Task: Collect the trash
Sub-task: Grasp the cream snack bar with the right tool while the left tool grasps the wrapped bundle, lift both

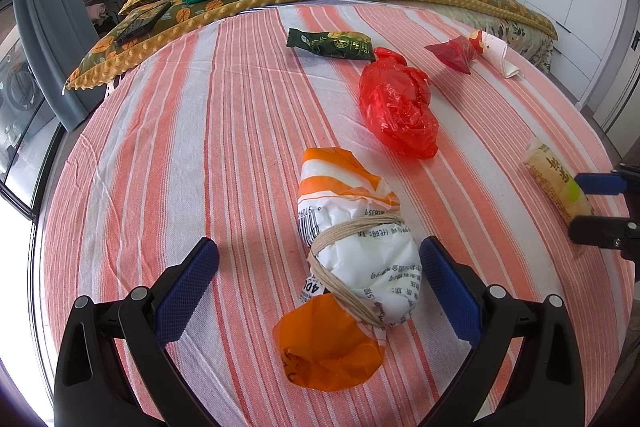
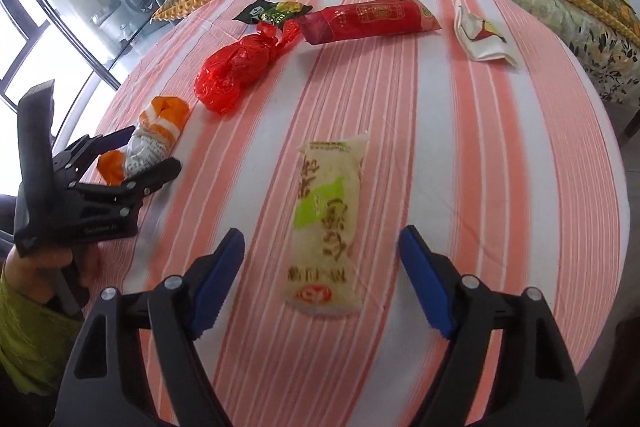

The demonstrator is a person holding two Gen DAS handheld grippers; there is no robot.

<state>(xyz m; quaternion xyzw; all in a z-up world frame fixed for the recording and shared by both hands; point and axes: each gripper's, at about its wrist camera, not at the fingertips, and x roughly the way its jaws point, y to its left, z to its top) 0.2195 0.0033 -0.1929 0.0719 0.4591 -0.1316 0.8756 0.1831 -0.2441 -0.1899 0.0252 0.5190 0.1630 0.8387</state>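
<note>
left hand-held gripper (image 1: 320,267) spread around tied bundle (image 1: 352,247) | right hand-held gripper (image 2: 322,259) spread over pale packet (image 2: 328,223)

Both grippers are made of black plastic arms with round silver screws. Blue bumpy pads are fixed on the fingers (image 1: 188,279) of the left gripper (image 1: 320,267) and the right gripper (image 2: 322,263). A yellow-green sleeve (image 2: 32,327) is worn.

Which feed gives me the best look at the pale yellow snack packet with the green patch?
The right wrist view. The pale yellow snack packet lies whole and centred there, between the open right gripper fingers, untouched. The left wrist view shows it only small and distorted at the right edge, partly behind the gripper's fingertips.
</note>
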